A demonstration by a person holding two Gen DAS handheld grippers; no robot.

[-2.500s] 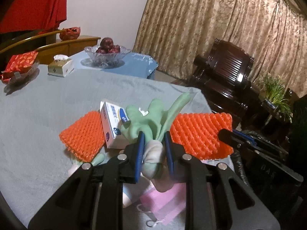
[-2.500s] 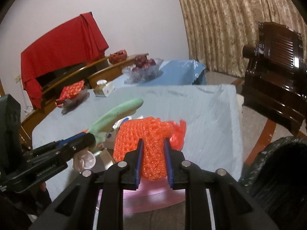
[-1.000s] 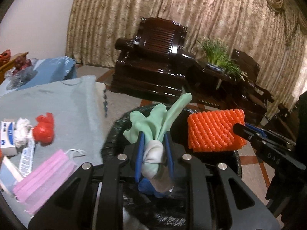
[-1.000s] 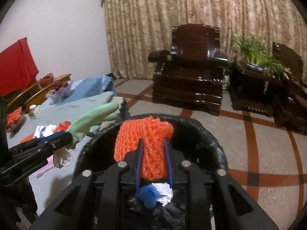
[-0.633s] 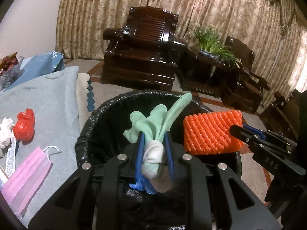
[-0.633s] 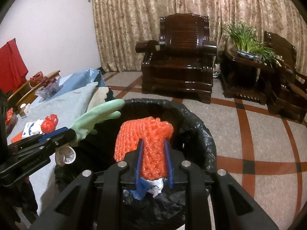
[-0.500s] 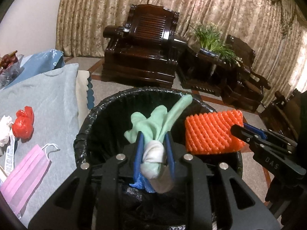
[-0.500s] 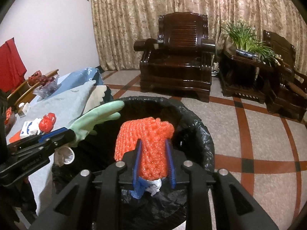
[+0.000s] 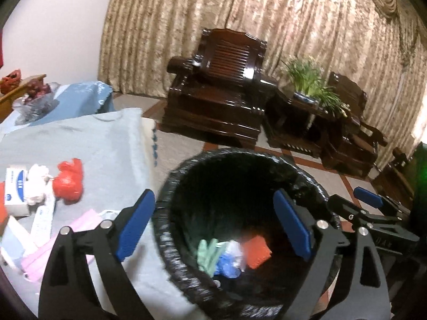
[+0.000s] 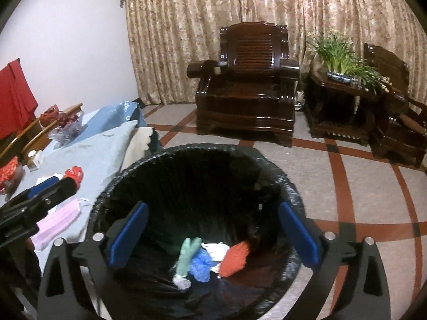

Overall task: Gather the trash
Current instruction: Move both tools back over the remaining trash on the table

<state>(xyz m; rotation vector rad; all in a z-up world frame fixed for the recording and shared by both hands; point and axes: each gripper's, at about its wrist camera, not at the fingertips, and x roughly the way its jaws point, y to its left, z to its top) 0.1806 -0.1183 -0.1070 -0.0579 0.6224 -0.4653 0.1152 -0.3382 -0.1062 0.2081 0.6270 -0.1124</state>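
Note:
A bin lined with a black bag [image 9: 170, 176] [image 10: 234, 149] stands on the floor beside the table. At its bottom lie a green glove [image 9: 206, 253] [image 10: 186, 253], an orange foam net [image 9: 256, 250] [image 10: 234, 258] and blue and white scraps. My left gripper [image 9: 213, 226] hangs over the bin's left rim, its jaws opening wide with nothing between them. Over the bin's mouth my right gripper [image 10: 213, 234] has its jaws opening wide too, and they are empty. On the table lie a red wad [image 9: 68, 178] [image 10: 74, 173], a pink face mask [image 9: 53, 245] [image 10: 57, 221] and a white box [image 9: 14, 189].
The table carries a grey cloth [image 9: 106, 144] and its edge touches the bin. A glass bowl of fruit [image 9: 34, 98] sits at the table's far end. Dark wooden armchairs [image 10: 245, 85] and a potted plant [image 10: 344, 61] stand before the curtain across a tiled floor.
Both grippers have opened. The green glove has dropped from the left one and the orange foam net from the right one; both now lie at the bottom of the bin.

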